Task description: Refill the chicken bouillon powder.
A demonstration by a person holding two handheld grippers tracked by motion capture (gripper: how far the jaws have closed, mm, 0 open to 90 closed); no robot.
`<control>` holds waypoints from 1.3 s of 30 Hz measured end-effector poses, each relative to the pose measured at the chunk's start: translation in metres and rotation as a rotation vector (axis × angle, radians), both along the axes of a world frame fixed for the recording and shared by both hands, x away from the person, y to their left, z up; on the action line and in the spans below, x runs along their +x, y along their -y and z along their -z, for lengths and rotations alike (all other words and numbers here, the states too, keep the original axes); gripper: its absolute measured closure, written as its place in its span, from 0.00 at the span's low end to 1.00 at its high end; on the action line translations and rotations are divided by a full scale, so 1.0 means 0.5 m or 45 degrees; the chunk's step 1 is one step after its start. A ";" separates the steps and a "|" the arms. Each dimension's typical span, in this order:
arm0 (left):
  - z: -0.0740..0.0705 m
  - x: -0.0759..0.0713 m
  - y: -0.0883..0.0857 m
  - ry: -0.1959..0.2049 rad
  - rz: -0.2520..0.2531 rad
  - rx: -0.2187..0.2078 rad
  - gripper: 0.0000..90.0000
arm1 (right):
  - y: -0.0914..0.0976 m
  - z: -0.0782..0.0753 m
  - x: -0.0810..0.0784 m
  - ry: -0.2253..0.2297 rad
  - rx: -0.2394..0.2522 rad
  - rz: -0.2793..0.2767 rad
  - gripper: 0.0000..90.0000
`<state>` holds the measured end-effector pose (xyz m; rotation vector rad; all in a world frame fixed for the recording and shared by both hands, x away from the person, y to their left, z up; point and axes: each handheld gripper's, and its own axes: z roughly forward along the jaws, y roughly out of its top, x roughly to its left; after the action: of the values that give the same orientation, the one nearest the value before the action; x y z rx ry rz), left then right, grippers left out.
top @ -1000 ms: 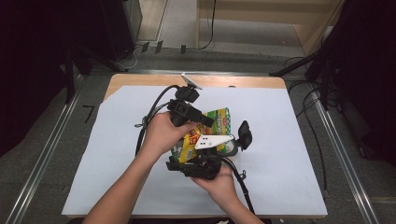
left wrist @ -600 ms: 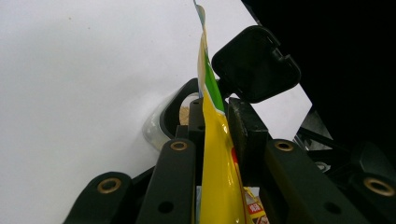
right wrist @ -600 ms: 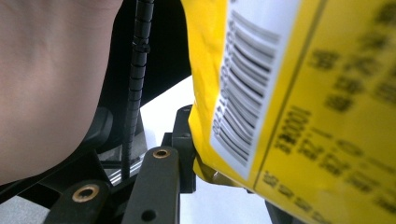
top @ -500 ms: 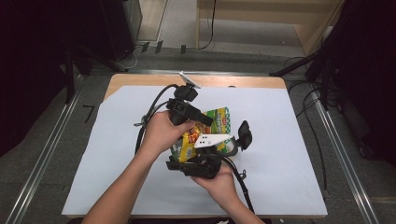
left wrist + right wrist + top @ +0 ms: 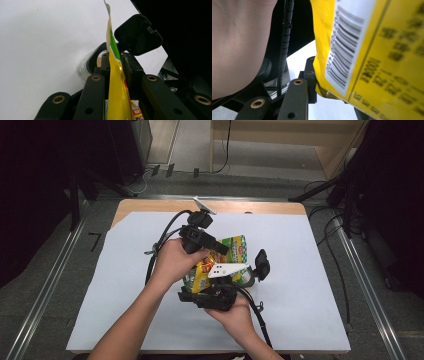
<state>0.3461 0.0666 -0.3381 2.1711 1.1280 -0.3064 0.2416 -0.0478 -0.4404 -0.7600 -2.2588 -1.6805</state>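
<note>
You hold a yellow and green snack bag [image 5: 225, 260] between both grippers, lifted above the middle of the counter [image 5: 310, 285], which is covered with a white sheet. Your left gripper [image 5: 220, 251] comes in from the far left side of the bag; in the left gripper view its black fingers [image 5: 98, 82] are clamped on the thin yellow edge of the bag [image 5: 116, 87], one on each side, with the bag standing edge-on between them. Your right gripper [image 5: 227, 280] sits at the near side, under the bag, with its grey three-cornered plate showing just above your hand. In the right gripper view its fingers [image 5: 309, 80] close on the lower corner of the bag [image 5: 372, 57], right below the white barcode panel, and the bag's back face runs up and to the right. Your left hand [image 5: 175, 262] wraps its gripper's body, and your right hand [image 5: 235, 312] grips from the near edge. A clear container [image 5: 86, 66] with a black part lies on the sheet just right of the bag, beyond the left fingers.
</note>
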 end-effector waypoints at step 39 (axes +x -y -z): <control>-0.008 0.001 -0.006 0.046 -0.017 0.012 0.92 | -0.006 0.001 -0.006 0.020 -0.034 0.015 0.88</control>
<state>0.3464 0.0697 -0.3341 2.1679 1.1253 -0.2552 0.2386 -0.0446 -0.4409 -0.7703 -2.2960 -1.6709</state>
